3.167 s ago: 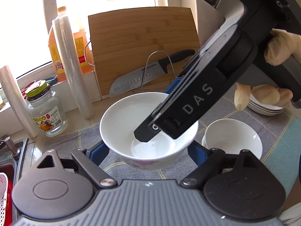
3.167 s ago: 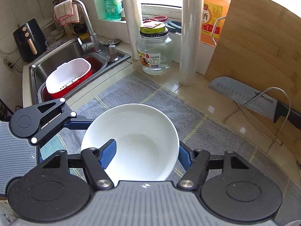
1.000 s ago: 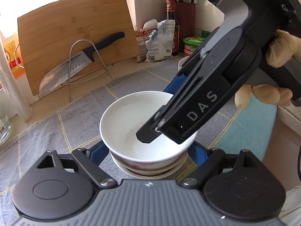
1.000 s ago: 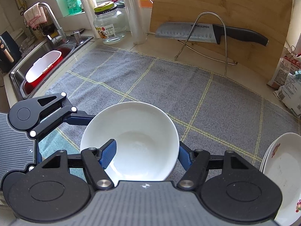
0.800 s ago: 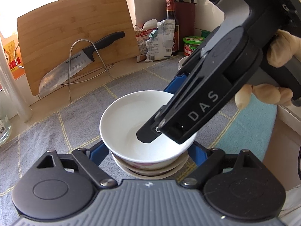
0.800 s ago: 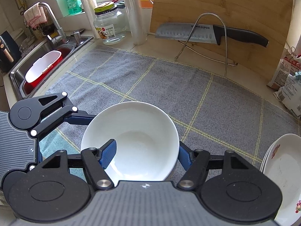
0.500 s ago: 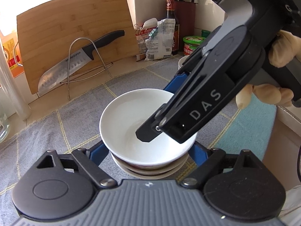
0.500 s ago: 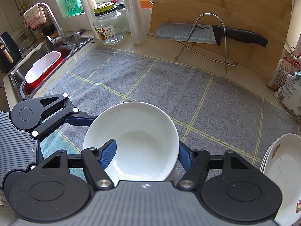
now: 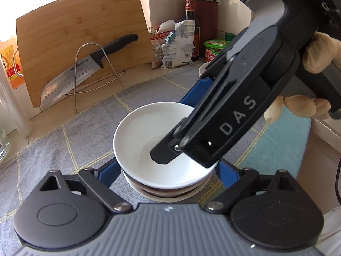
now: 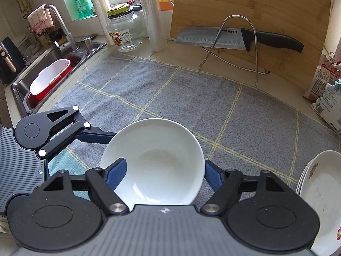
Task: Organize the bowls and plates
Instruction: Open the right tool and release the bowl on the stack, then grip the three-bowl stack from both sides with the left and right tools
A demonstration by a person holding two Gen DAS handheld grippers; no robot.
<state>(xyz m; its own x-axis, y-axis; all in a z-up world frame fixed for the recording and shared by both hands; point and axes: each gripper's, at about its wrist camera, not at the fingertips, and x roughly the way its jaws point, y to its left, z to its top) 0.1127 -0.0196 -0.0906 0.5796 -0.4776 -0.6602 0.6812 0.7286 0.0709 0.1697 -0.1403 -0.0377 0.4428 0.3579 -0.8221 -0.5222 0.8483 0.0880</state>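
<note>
The bowl (image 9: 149, 140) sits nested on the stack of bowls (image 9: 168, 194) on the mat (image 10: 191, 102), so this is the release step. Both the left gripper (image 9: 167, 168) and the right gripper (image 10: 165, 173) are opening, their pads coming off the bowl's sides though it lies between them. Next, I'd judge, both must back away without nudging the stack, then go for the plates (image 10: 319, 192) at the right

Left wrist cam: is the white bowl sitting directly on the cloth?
No. The white bowl rests on other bowls stacked beneath it, whose rims show under its base above the cloth.
</note>
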